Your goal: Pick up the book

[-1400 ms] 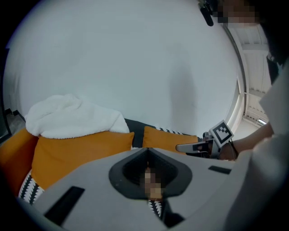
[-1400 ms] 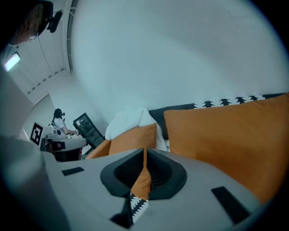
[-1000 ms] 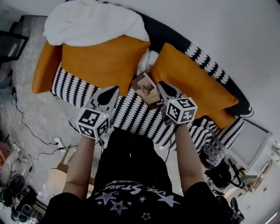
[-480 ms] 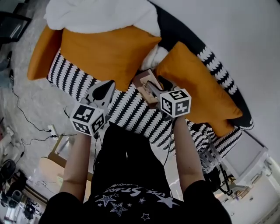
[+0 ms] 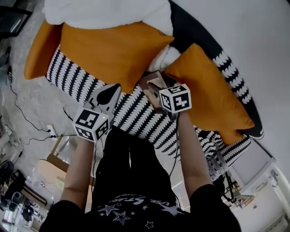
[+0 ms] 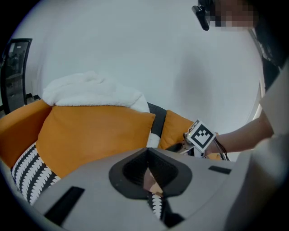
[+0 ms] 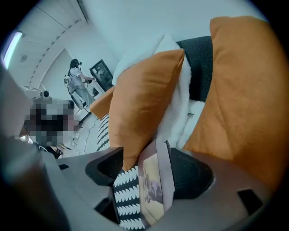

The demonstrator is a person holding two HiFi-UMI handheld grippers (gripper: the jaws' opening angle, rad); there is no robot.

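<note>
1. My left gripper [image 6: 148, 175] is closed on nothing.
2. My right gripper [image 7: 149, 173] has just been opening its jaws. They now straddle the book [image 7: 156, 185] without pressing it.
3. The book sits on the striped seat [image 5: 131, 113] between the orange cushions [image 5: 108, 50]. It looks stiff, light and glossy, so I'd pinch it near the spine.

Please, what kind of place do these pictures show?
Probably a living room or lounge. A sofa with a black-and-white patterned cover stands against a plain wall, with large orange cushions on it and a white blanket over its back.
</note>
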